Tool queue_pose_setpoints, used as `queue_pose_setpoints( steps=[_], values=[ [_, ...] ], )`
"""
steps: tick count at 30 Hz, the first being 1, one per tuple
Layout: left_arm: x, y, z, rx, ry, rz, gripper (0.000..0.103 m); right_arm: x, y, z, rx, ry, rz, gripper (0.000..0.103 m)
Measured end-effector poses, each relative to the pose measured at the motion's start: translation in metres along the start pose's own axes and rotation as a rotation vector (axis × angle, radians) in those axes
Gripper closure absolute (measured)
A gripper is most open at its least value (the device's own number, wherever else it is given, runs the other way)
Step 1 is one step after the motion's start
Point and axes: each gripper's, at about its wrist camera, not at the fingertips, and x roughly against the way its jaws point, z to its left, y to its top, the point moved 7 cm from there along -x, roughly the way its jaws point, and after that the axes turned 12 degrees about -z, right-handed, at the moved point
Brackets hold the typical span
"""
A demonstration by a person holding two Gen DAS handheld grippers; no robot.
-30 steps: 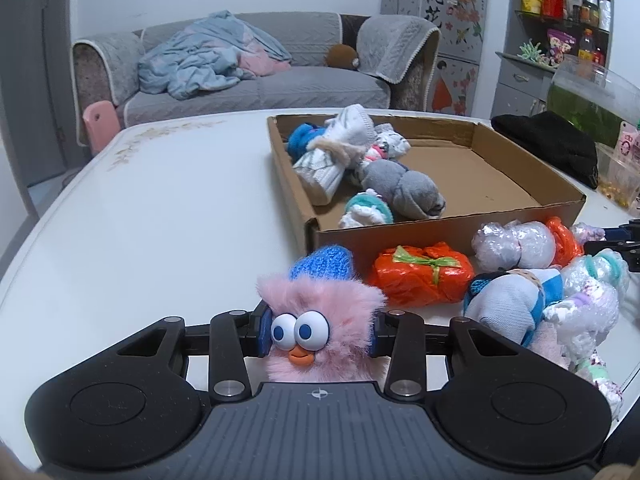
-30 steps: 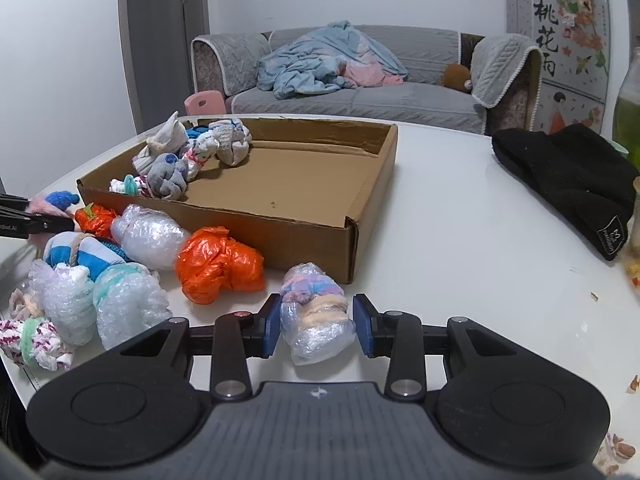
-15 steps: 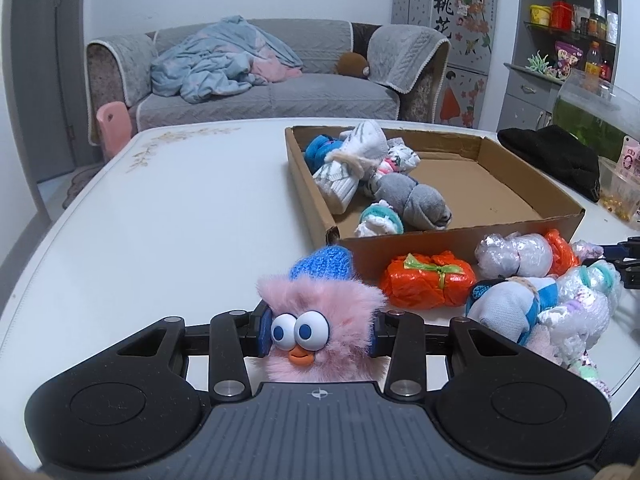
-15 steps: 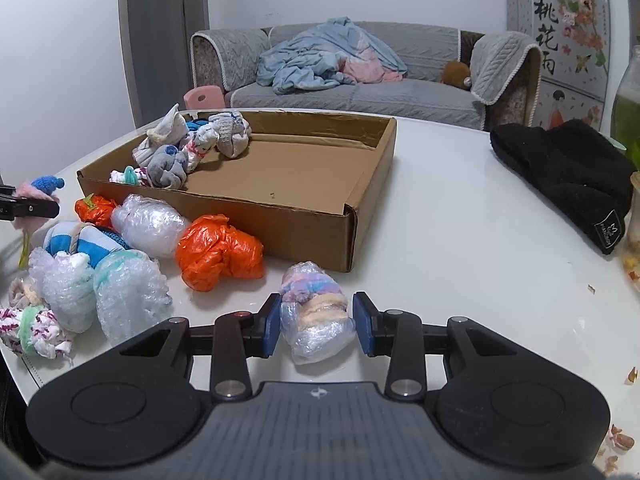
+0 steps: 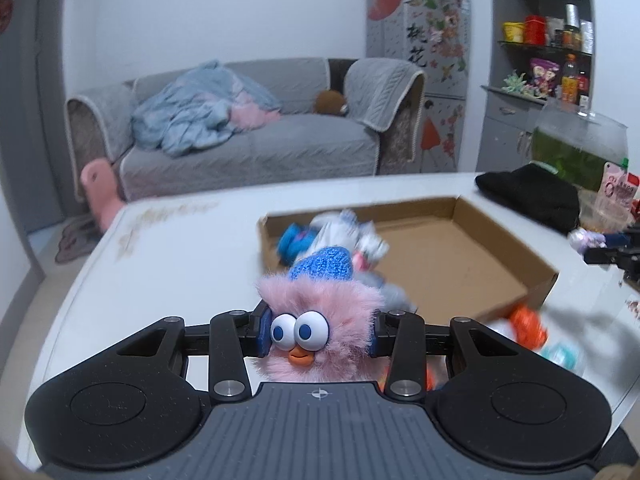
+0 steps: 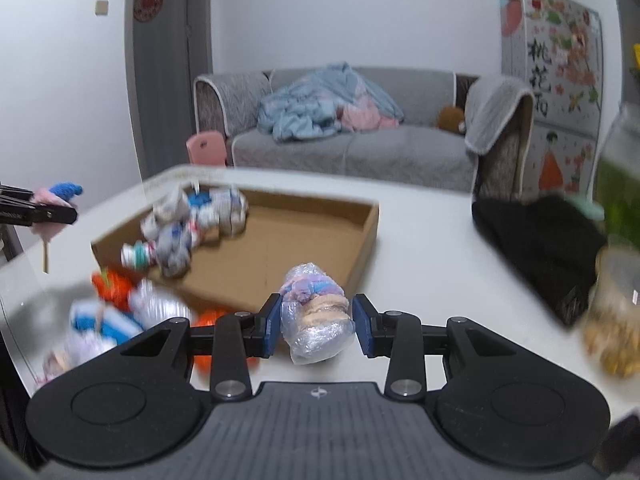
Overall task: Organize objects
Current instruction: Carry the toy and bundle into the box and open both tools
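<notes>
1. The left gripper [image 5: 318, 334] is clenched on a pink fuzzy toy [image 5: 320, 320] with big eyes and a blue knitted hat, held clear of the white table [image 5: 172, 264], with the near left corner of the cardboard tray [image 5: 504, 304] beyond it.
2. The right gripper [image 6: 316, 326] is clamped on a plastic-wrapped bundle [image 6: 316, 316] of pastel cloth, also off the table, in front of the tray's near wall.
3. I judge the step in hand to be carrying both items over the tray wall and setting them inside.
4. To do it well, each load should clear the cardboard rim before it goes down; the toy's fur is soft and could snag the edge.
5. The rolled sock bundles [image 6: 188, 228] already crowd the tray's far left corner, so the bare brown floor towards the middle and right looks the better landing place.
6. Releasing low, not from a height, should stop the slippery plastic bundle rolling about.
7. More wrapped bundles, among them an orange one [image 6: 110, 284], lie on the table in front of the tray, under both paths.
8. A black knitted hat [image 6: 544, 240] lies on the table to the right, well apart from the tray, with a jar [image 6: 616, 320] at the table's edge near it.
</notes>
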Motion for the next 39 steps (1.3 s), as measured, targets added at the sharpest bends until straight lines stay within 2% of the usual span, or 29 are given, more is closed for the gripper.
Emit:
queue_pose_setpoints(
  steps=[5,8,11,14,19,25,31,39],
  values=[
    [-0.037,0.042,-0.031,-0.062,-0.046,-0.01,0.055,-0.024,0.045,0.003,0.034,0.036,-0.048,0.069],
    [-0.07,0.061,-0.051,-0.09,-0.076,0.01,0.055,-0.048,0.068,0.005,0.038,0.071,-0.055,0.069],
    [-0.106,0.07,-0.068,-0.081,-0.109,0.047,0.055,-0.076,0.081,0.006,0.025,0.109,-0.036,0.069],
    [-0.14,0.07,-0.084,-0.121,-0.127,0.082,0.055,-0.103,0.086,0.005,0.017,0.135,-0.003,0.069],
    [-0.192,0.061,-0.1,-0.162,-0.136,0.125,0.054,-0.148,0.076,0.002,0.056,0.157,0.082,0.069],
    [-0.233,0.032,-0.104,-0.149,-0.142,0.192,0.054,-0.188,0.054,-0.002,0.107,0.151,0.169,0.069],
    [-0.255,0.005,-0.094,-0.144,-0.125,0.25,0.054,-0.213,0.036,-0.007,0.107,0.148,0.237,0.069],
    [-0.267,-0.009,-0.087,-0.158,-0.104,0.286,0.054,-0.231,0.017,0.0,0.14,0.166,0.302,0.068]
  ],
)
